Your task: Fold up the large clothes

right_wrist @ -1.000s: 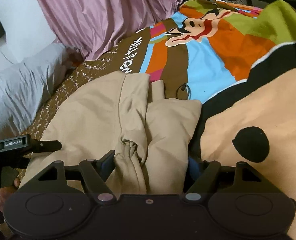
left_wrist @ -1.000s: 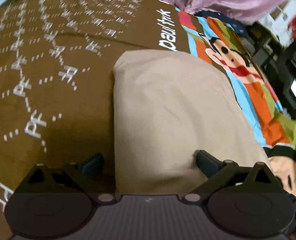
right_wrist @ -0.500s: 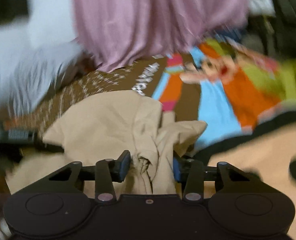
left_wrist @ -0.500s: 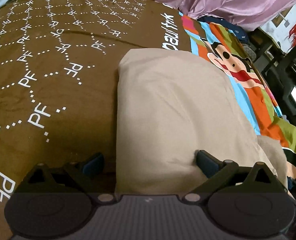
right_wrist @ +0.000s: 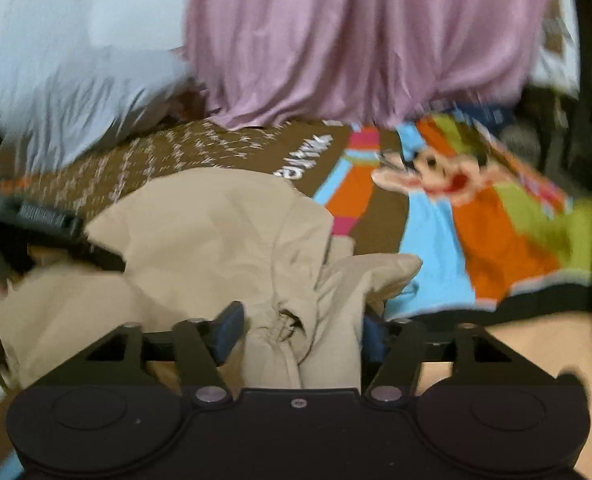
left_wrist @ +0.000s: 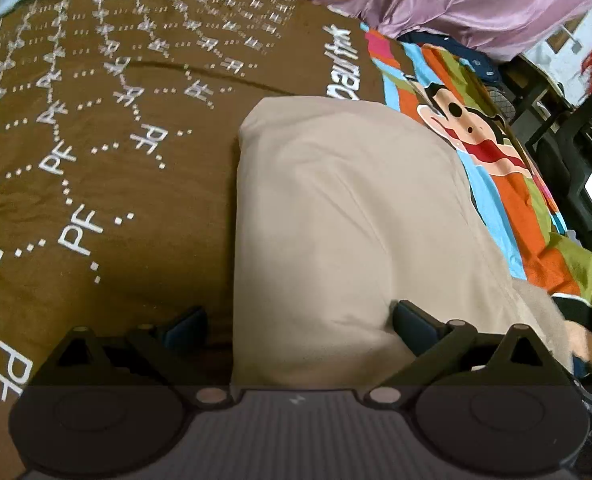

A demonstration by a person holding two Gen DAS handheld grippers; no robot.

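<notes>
We note a beige garment (left_wrist: 351, 240) lying on a bed, over a bedspread (left_wrist: 108, 128) that is brown with a white dotted letter pattern on one side and a bright cartoon print on the other. From the left wrist view the garment shows as a smooth folded slab with a rounded far corner, its left edge running straight over the brown part of the bedspread. The left claw (left_wrist: 299, 322) stands spread wide: one finger rests over the brown cloth just off the garment's left edge, the other lies on top of the beige fabric, so the near end of the fold sits between them without being pinched. From the right wrist view, which is blurred, the garment's other end is bunched and gathered into a rumpled ridge. The right claw (right_wrist: 301, 328) has just been opening; its blue pads (right_wrist: 232, 326) stand apart with the gathered fabric between them, and we cannot tell whether the cloth touches either pad. A pink curtain (right_wrist: 355, 36) hangs beyond the far edge of the bed, with a pale grey pillow (right_wrist: 68, 100) at the far left corner.
</notes>
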